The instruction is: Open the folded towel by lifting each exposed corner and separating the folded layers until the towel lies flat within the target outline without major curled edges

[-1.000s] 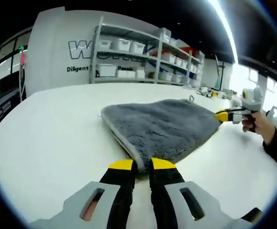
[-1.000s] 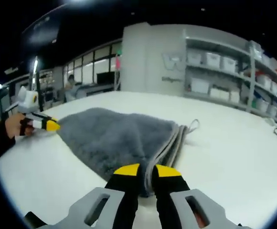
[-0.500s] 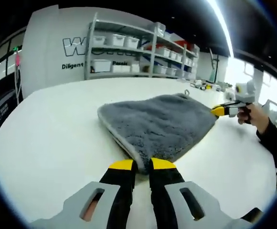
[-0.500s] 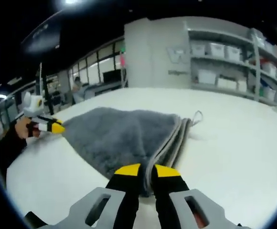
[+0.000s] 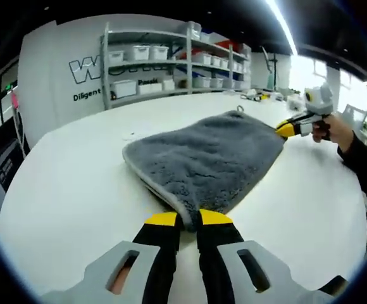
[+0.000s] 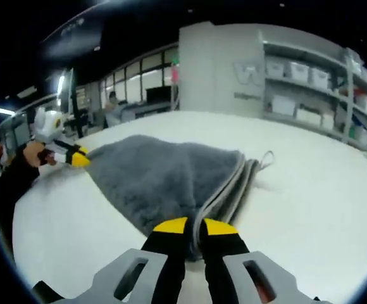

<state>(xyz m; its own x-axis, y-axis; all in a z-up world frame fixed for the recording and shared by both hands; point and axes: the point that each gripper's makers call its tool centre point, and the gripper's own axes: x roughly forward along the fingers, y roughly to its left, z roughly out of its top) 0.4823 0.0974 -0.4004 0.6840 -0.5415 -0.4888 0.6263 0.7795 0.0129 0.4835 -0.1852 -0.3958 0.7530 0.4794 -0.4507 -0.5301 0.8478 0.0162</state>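
In the left gripper view, the left hand-held gripper (image 5: 188, 219) is pinching the near corner of a grey towel (image 5: 209, 155), its yellow-tipped jaws closed tight on the cloth edge. The towel is lying folded on a white tabletop (image 5: 69, 190), spreading away from that corner. At the towel's far right corner, the right hand-held gripper (image 5: 283, 129) is gripping the cloth, with a person's hand (image 5: 332, 130) wrapped around it. Beyond the tabletop, shelves (image 5: 152, 63) are holding white bins against a wall.

In the right gripper view, the right hand-held gripper (image 6: 187, 226) is clamping its jaws shut on the near corner, where stacked folded layers are showing along the towel's (image 6: 155, 180) right edge. A small hanging loop (image 6: 267, 158) is sticking out at the far end of that edge. At the far left corner, the left hand-held gripper (image 6: 77, 158) is holding the cloth.
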